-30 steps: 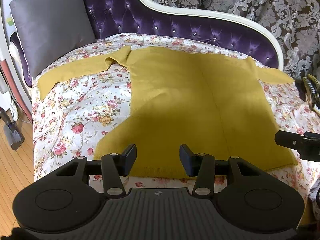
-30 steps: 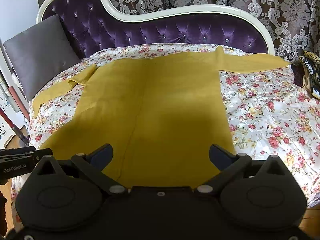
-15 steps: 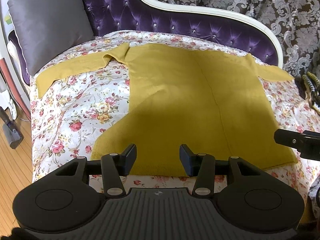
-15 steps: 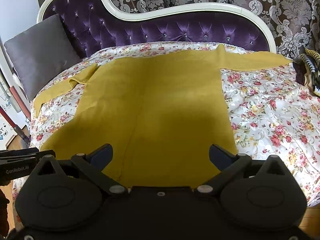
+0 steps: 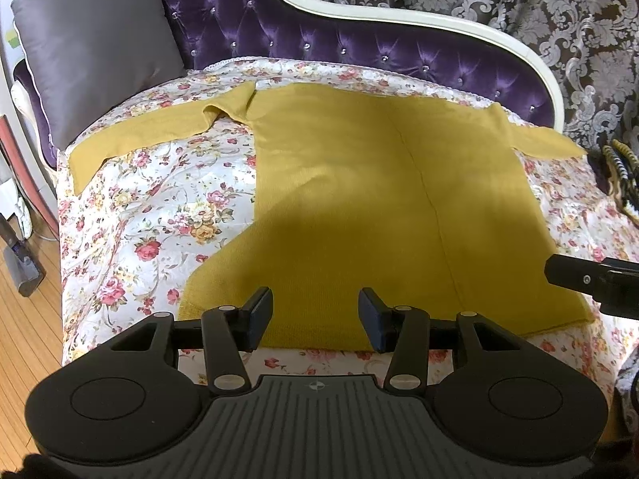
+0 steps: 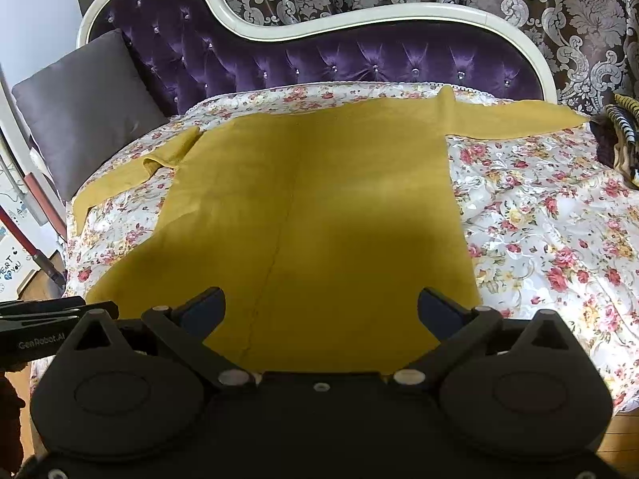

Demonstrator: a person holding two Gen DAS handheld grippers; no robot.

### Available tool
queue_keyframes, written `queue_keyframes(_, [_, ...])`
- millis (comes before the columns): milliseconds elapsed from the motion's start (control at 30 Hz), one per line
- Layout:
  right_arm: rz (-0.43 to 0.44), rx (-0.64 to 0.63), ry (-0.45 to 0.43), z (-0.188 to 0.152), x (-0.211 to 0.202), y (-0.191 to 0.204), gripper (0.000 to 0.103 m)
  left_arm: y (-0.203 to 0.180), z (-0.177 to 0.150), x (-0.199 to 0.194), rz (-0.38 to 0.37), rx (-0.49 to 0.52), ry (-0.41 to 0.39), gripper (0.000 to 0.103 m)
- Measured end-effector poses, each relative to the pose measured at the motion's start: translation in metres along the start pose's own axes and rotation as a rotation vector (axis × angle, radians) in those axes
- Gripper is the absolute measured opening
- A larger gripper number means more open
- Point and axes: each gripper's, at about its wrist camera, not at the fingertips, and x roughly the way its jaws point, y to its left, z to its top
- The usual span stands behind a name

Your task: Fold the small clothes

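Note:
A mustard-yellow long-sleeved garment [image 5: 383, 207] [image 6: 311, 215] lies spread flat on the floral bedspread [image 5: 159, 215] [image 6: 559, 231], both sleeves stretched out sideways and its hem toward me. My left gripper [image 5: 315, 315] hovers above the hem's left half, jaws partly apart with only cloth seen behind them. My right gripper [image 6: 321, 309] hangs over the hem's right half, jaws wide apart and empty. Each gripper's body shows at the other view's edge, the right gripper's body [image 5: 595, 279] and the left gripper's body [image 6: 48, 327].
A grey pillow [image 5: 96, 44] [image 6: 84, 111] leans at the left end of the purple tufted headboard [image 5: 359, 52] [image 6: 319, 64]. A striped dark item [image 5: 623, 167] [image 6: 623, 135] lies at the right edge. Wooden floor [image 5: 24, 339] shows at the left.
The left view has shifted slightly, with the bed sitting a little lower and to the left in frame. Both grippers' jaws keep the same spread; the garment has not moved.

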Motion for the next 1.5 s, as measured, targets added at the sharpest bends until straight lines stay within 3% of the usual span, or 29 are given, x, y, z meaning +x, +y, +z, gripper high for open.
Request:
queue_keyframes(333, [0.019,0.025,-0.005,0.003,0.001,-0.006,0.102,-0.002,0.003,0.002,0.004,0.015,0.011,0.046])
queue_keyframes(633, [-0.014,0.044,-0.068,0.009,0.0,-0.007,0.102,-0.005,0.012,0.006,0.051,0.065,-0.005,0.047])
queue_keyframes(867, [-0.08,-0.008,-0.147,0.02,-0.003,-0.005,0.102,-0.024,0.026,0.015,0.1,0.22,-0.013,0.049])
queue_keyframes(1067, [-0.108,-0.061,-0.124,0.029,0.01,-0.007,0.102,-0.055,0.036,0.024,0.222,0.384,-0.045,0.049])
queue_keyframes(1200, [-0.082,-0.045,-0.14,0.034,0.015,-0.015,0.102,-0.06,0.049,0.034,0.155,0.384,-0.026,0.049])
queue_keyframes(1367, [-0.048,0.013,-0.244,0.038,0.013,-0.033,0.102,-0.064,0.066,0.05,0.094,0.356,-0.004,0.049])
queue_keyframes(1500, [-0.077,-0.026,-0.203,0.052,0.028,-0.046,0.102,-0.056,0.086,0.068,0.032,0.27,0.026,0.049])
